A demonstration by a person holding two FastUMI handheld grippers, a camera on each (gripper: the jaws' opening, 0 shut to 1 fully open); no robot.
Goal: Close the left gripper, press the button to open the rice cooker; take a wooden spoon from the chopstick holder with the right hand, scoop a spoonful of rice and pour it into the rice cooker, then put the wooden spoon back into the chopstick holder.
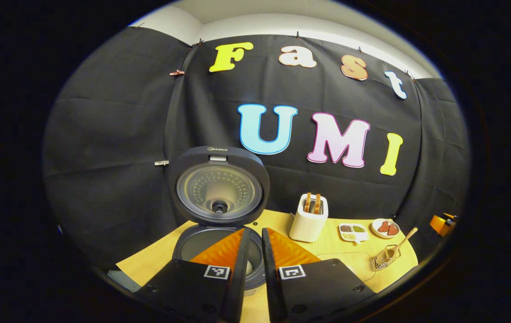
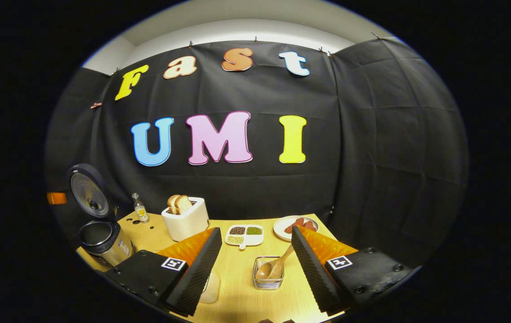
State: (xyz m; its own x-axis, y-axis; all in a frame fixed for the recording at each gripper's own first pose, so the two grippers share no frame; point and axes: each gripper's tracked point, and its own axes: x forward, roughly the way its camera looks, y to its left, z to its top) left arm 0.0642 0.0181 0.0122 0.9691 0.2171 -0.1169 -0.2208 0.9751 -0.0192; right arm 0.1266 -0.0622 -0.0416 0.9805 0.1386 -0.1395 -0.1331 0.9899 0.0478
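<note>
**Lid up, spoon not yet taken**

On the wooden bench (image 2: 237, 273) the rice cooker (image 1: 219, 233) stands with its lid (image 1: 218, 186) swung upright and the inner pot exposed, so the button press looks done. Everything after that appears to remain: the wooden spoon (image 2: 277, 267) rests in the clear chopstick holder (image 2: 268, 272), bowl down and handle leaning up to the right, and no scooping, pouring or returning has begun, judging by how things lie. A divided dish of grains (image 2: 245, 235) sits just behind the holder, beside a white toaster (image 2: 185, 220) and a plate (image 2: 294, 226); which compartment holds the rice is too small to tell.

Over the near edge of the open pot, the left claw (image 1: 255, 237) has its fingers pressed nearly together with only a thin slit between them, gripping nothing. In front of the holder, the right claw (image 2: 255, 246) is spread wide, its fingers flanking the holder on either side but apart from it, empty.
</note>
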